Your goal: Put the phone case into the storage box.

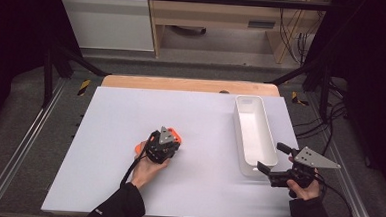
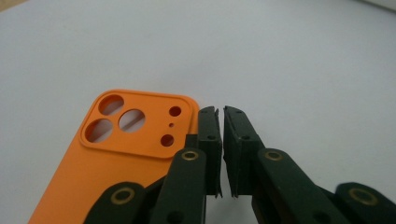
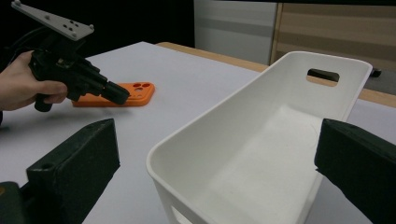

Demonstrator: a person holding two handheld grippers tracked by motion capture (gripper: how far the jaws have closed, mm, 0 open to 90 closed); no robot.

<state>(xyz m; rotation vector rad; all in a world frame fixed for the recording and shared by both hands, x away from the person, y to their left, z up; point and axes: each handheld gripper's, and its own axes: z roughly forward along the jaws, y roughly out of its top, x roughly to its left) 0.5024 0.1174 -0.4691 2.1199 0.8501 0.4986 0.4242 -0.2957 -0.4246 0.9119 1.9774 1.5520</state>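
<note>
An orange phone case (image 2: pixel 126 154) lies flat on the white tabletop (image 1: pixel 121 109), camera cut-outs facing up. My left gripper (image 2: pixel 222 113) hovers low over the case's right edge, jaws drawn together to a thin slit with nothing between them. From above, the left gripper (image 1: pixel 166 142) covers most of the case (image 1: pixel 178 134). My right gripper (image 3: pixel 215 140) stands wide open, one jaw on either side of the near end of a white bin (image 3: pixel 224 107). It also appears at the bin's near right corner (image 1: pixel 270 156). Across the table it sees the left gripper (image 3: pixel 116 95) at the case (image 3: pixel 137 93).
The empty long white bin (image 1: pixel 238 121) has handle slots and runs front to back along the table's right side. A wooden strip (image 1: pixel 189 85) edges the far side. Black frame posts (image 1: pixel 48 71) stand at the left and right. Cables (image 1: pixel 330 120) lie on the floor at right.
</note>
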